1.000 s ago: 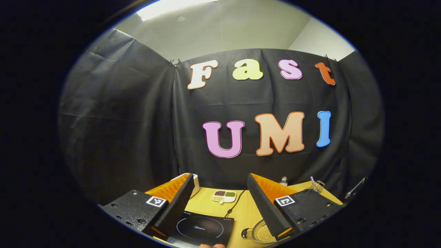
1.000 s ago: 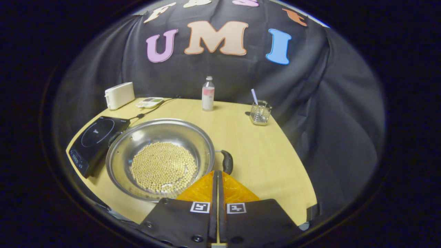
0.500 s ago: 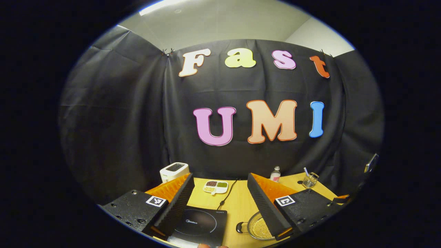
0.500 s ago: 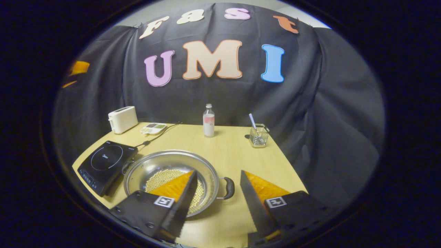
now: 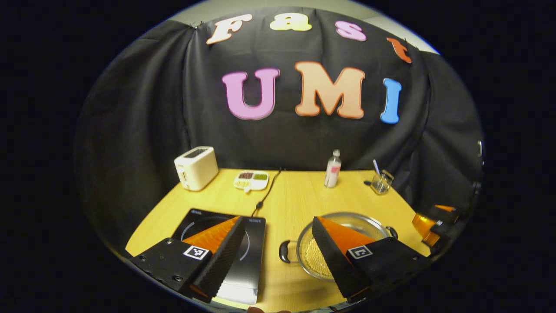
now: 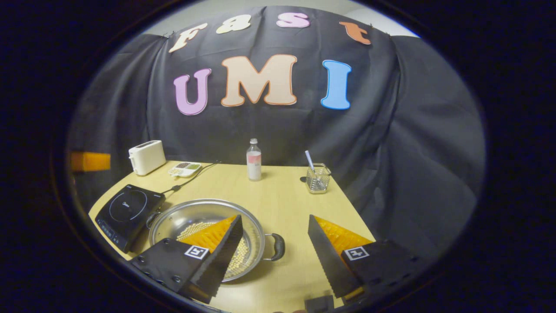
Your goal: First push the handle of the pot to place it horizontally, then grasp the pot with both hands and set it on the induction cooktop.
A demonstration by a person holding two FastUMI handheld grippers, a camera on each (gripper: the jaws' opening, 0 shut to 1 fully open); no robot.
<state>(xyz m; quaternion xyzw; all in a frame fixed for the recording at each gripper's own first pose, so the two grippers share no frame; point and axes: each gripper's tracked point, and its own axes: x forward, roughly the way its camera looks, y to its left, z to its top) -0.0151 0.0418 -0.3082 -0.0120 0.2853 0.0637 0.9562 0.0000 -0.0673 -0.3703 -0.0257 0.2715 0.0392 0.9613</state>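
Now the pot (image 6: 204,237) sits on the tabletop (image 6: 286,195) near the front edge. It is a shiny metal pot with small yellow beans (image 5: 313,258) inside. One black handle (image 6: 276,247) sticks out on its right side, and the other handle (image 5: 284,251) sticks out on its left side, toward the induction cooktop (image 5: 226,248). The pot is beside the cooktop, not on it.

The cooktop is black and flat, and it lies near the front left corner of the tabletop. Its cord (image 5: 265,195) runs to the back edge.

The left gripper (image 5: 276,250) is wide open and holds nothing. It hangs above the cooktop and the pot's left handle. The right gripper (image 6: 276,250) is wide open too, holding nothing, with the pot's right handle showing between its fingers.

Along the back edge stand a white toaster (image 5: 196,168) in the left corner, a small dish (image 5: 251,180) with dark and green bits, a clear bottle (image 6: 253,160), and a glass (image 6: 317,181) with a straw in it.
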